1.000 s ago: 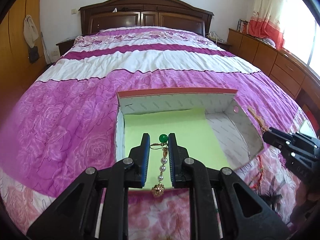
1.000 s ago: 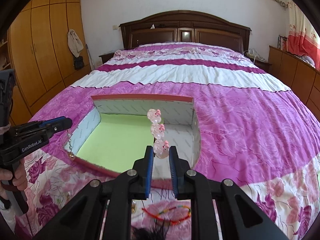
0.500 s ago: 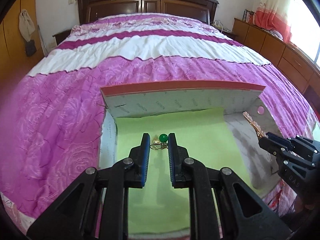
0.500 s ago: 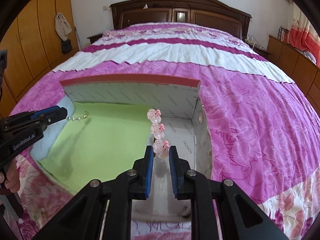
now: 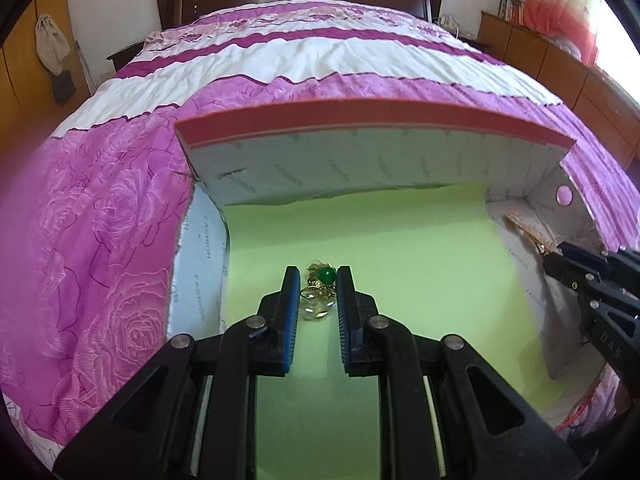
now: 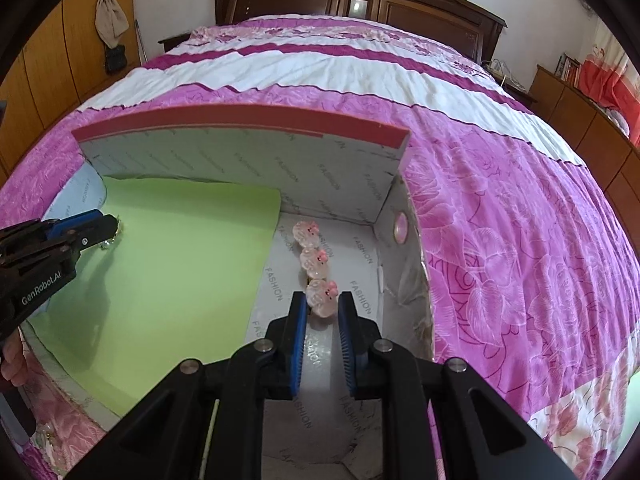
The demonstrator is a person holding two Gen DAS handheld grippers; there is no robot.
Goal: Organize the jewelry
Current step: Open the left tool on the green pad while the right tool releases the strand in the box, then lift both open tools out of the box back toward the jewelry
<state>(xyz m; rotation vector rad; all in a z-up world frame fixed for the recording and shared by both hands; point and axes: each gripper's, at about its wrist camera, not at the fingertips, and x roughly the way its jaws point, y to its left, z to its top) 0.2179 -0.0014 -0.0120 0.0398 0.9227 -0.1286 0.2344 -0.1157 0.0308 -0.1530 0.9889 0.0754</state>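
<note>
An open box [image 5: 360, 160] with a red rim and white lining lies on the bed, with a green mat [image 5: 400, 240] on its floor. My left gripper [image 5: 318, 280] is shut on a gold pendant with a green bead [image 5: 327, 276], whose pearl end is bunched on the mat. In the right wrist view, my right gripper [image 6: 322, 302] is shut on a hair clip with three pink cat charms [image 6: 316, 260], low over the bare white strip of the box floor [image 6: 280, 304] beside the green mat [image 6: 180, 260]. The left gripper [image 6: 112, 224] shows at that view's left edge.
A pink and white rose quilt [image 6: 500, 240] covers the bed around the box. The right gripper's fingers [image 5: 568, 260] reach in near the box's right wall. A red cord [image 5: 576, 416] lies on the quilt by the box's near right corner. Wardrobes stand left, low drawers right.
Both grippers have moved forward and down into the box. The pendant hung free below the left fingers before; now its lower end rests on the mat. The clip sits lower over the white floor.
</note>
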